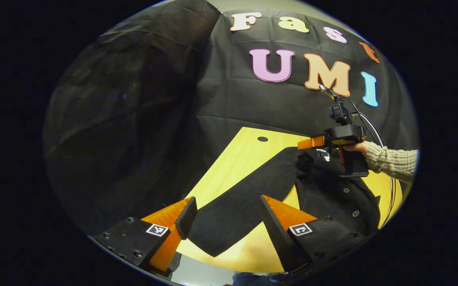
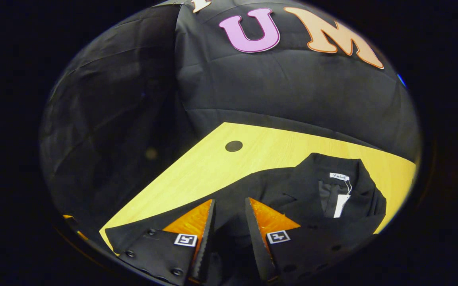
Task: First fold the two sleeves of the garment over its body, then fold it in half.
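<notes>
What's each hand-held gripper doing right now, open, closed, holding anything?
Left hand-held gripper: open, above the black garment's sleeve, holding nothing.
Right hand-held gripper: open, over the garment, holding nothing.

The garment lies on the table. One sleeve stretches out between the left gripper fingers (jaws apart), the body to its right.

Light wooden table with a smooth, pale yellow top and one round dark hole near its far corner. A black garment lies flat directly on it, collar toward the far edge, one sleeve stretched across the wood.
</notes>
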`<state>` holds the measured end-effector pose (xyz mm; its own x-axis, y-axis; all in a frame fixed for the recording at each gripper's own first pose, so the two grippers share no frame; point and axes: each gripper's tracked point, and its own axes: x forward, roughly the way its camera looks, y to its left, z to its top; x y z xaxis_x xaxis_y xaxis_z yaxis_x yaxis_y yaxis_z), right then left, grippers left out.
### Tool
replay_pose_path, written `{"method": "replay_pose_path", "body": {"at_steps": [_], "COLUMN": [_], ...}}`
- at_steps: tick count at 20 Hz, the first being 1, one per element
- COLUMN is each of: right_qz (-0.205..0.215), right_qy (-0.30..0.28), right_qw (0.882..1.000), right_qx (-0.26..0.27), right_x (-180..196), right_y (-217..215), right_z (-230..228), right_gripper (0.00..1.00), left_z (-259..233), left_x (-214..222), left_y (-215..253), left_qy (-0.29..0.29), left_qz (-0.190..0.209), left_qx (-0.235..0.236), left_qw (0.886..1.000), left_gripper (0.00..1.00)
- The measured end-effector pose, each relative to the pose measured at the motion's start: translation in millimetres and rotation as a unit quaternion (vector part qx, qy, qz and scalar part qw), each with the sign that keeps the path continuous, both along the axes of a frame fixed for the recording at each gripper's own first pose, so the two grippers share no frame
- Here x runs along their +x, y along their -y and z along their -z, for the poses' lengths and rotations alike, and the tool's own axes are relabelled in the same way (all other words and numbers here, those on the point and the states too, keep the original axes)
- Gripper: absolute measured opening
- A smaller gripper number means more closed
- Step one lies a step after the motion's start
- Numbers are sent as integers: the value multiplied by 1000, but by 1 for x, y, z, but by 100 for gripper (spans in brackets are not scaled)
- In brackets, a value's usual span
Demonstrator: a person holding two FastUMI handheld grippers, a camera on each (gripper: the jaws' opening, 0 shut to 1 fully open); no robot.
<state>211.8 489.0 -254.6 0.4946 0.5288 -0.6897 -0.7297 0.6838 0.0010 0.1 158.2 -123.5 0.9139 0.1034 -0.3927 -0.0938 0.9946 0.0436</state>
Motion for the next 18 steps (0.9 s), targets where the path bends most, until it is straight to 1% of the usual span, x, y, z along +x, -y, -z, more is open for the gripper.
{"method": "replay_pose_path", "body": {"at_steps": [1,3,4,5,6,7,8,9,10,11,13,14,15,17,18], "right_qz": [0,3,2,2,1,-1,2,5,7,11,18,19,21,23,25], "right_qy": [-4,-10,-7,1,10,14,15,19,24,33,60,72,82,100,112], "right_qw": [1000,1000,1000,999,999,998,998,997,996,995,992,991,989,986,984], "right_qx": [7,20,30,38,48,59,69,77,85,92,105,112,118,132,135], "right_x": [-3,-4,-6,-5,-6,-9,-11,-13,-13,-14,-16,-18,-22,-30,-37], "right_y": [-2,-4,-5,-6,-6,-7,-4,0,4,10,22,27,33,43,50], "right_z": [-4,-9,-18,-27,-38,-49,-59,-72,-82,-95,-123,-135,-147,-171,-184], "right_gripper": [51,66,65,87,78,93,93,100,95,98,98,94,98,98,94], "left_z": [2,5,6,7,8,10,12,14,17,21,25,27,30,36,40], "left_x": [-1,-2,-2,-3,-2,-2,-2,-2,-1,-1,2,2,1,0,1], "left_y": [0,-3,-3,-6,-7,-9,-11,-13,-14,-16,-18,-17,-18,-20,-20], "left_qy": [-2,-6,-6,-6,-7,-9,-11,-13,-16,-18,-22,-24,-25,-30,-34], "left_qz": [-1,-3,-4,-5,-6,-6,-8,-7,-6,-5,-2,0,1,4,4], "left_qx": [-2,-4,-3,-3,-3,-3,-1,3,7,10,9,6,5,4,6], "left_qw": [1000,1000,1000,1000,1000,1000,1000,1000,1000,1000,1000,1000,1000,1000,999], "left_gripper": [94,94,94,94,94,94,94,94,94,95,94,95,94,94,94]}}
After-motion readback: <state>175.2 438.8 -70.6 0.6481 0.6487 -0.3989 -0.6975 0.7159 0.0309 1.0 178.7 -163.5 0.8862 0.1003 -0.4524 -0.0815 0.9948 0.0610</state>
